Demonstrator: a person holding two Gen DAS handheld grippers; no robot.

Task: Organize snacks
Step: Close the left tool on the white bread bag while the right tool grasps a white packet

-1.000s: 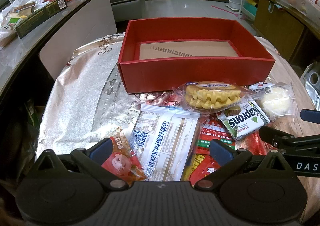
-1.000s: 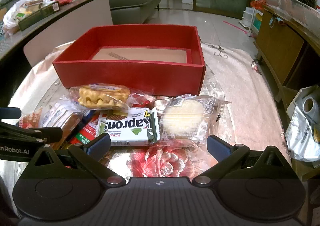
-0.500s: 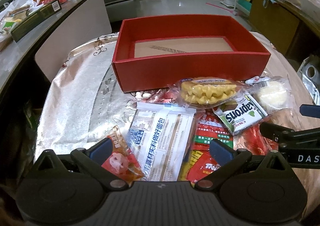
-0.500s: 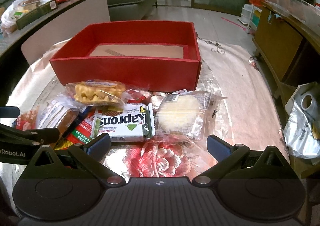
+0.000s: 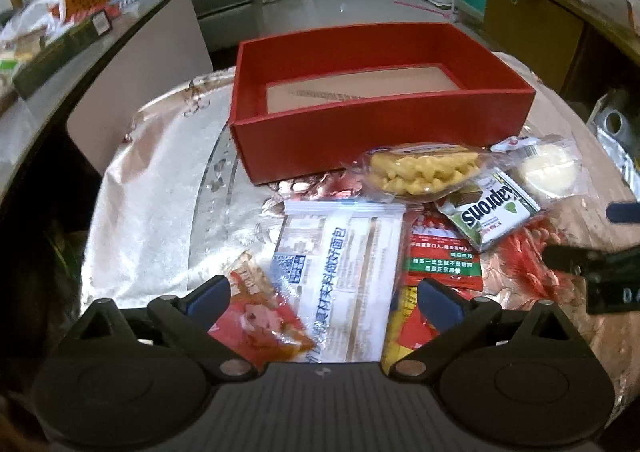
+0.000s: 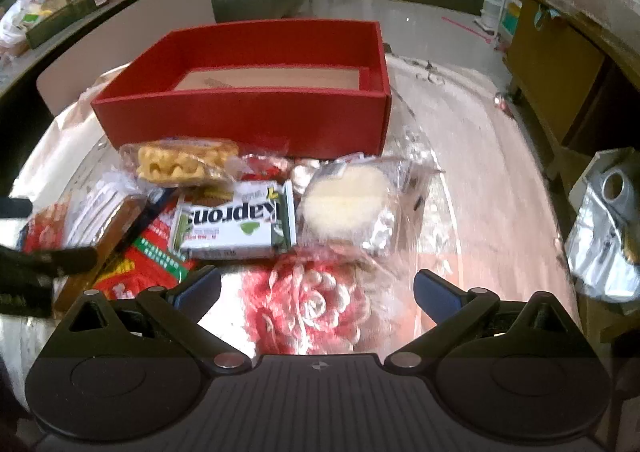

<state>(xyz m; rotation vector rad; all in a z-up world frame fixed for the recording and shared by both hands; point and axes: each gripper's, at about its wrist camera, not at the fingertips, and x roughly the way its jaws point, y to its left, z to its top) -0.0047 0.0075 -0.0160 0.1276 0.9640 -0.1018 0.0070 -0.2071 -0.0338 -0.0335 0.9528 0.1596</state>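
Two tongs, left (image 5: 324, 294) and right (image 6: 317, 288), are held wide, nothing gripped. Snacks are piled on the counter (image 6: 460, 188) just before the red box (image 6: 248, 120): waffle (image 6: 184, 164), Kaprons (image 6: 236, 222), cake (image 6: 346, 204).

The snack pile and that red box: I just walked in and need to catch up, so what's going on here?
A person holds a gripper in each hand over packaged snacks heaped in front of a red box. The box holds no snacks yet. The left gripper is open above a white bread packet; the right gripper is open, just short of the Kaprons wafer pack and a round cake. Nothing is gripped.
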